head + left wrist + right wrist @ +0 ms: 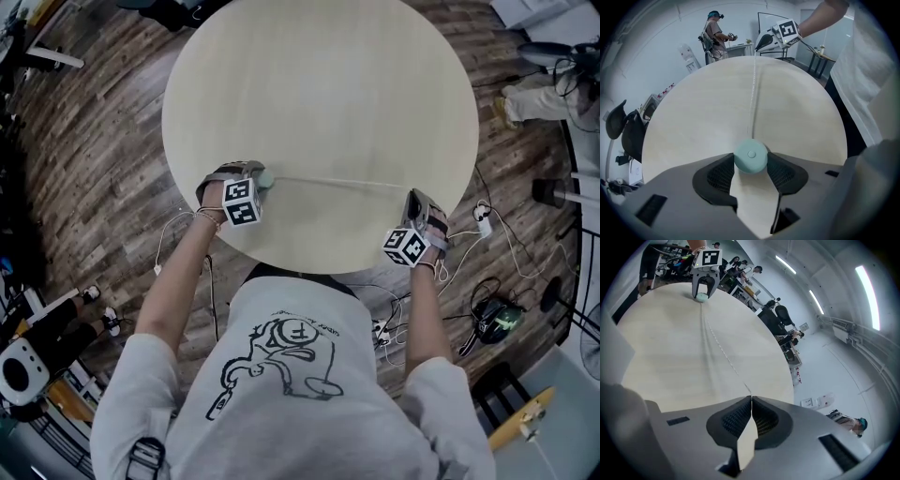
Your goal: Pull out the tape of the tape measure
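Clamped between the left gripper's (751,157) fingers (723,172), the round teal tape measure (751,154) shows its flat face upward. Its thin pale tape (337,182) runs straight away from those fingertips across the round, pale table (319,84) to the right gripper (750,401), whose fingers are pressed together on the tape's end. Past the table's edge lie dark plank flooring (103,141) and loose cables (497,225), with another person (713,40) far off; the tape's markings are too faint to read, and whether the case touches the tabletop is unclear.
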The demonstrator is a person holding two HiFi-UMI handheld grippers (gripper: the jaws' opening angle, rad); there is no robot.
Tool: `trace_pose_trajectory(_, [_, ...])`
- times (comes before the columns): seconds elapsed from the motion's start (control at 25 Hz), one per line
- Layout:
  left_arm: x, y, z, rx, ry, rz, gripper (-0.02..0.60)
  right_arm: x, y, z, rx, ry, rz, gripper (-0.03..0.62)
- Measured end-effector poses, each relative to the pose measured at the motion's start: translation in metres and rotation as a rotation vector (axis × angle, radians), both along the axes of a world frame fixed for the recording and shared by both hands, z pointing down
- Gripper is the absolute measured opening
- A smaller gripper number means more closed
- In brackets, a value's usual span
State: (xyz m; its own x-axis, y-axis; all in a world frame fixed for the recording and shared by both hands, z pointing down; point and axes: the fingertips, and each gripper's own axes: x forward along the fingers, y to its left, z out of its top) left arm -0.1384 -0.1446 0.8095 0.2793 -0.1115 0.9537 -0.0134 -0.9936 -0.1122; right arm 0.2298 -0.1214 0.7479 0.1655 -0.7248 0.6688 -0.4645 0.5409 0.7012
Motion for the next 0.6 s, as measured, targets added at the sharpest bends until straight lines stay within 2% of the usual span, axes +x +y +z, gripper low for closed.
trace_pose_trajectory(0.4, [-0.003, -0.002, 0.004, -0.064, 0.056, -0.072, 0.239, 0.0, -0.002, 0.025, -0.053, -0.018, 0.008, 0.015])
trace_pose_trajectory(0.6, [-0.003, -0.004, 0.004, -0.083, 0.077, -0.108, 0.259, -0.001, -0.003, 0.033, -0.071, -0.033, 0.011, 0.016])
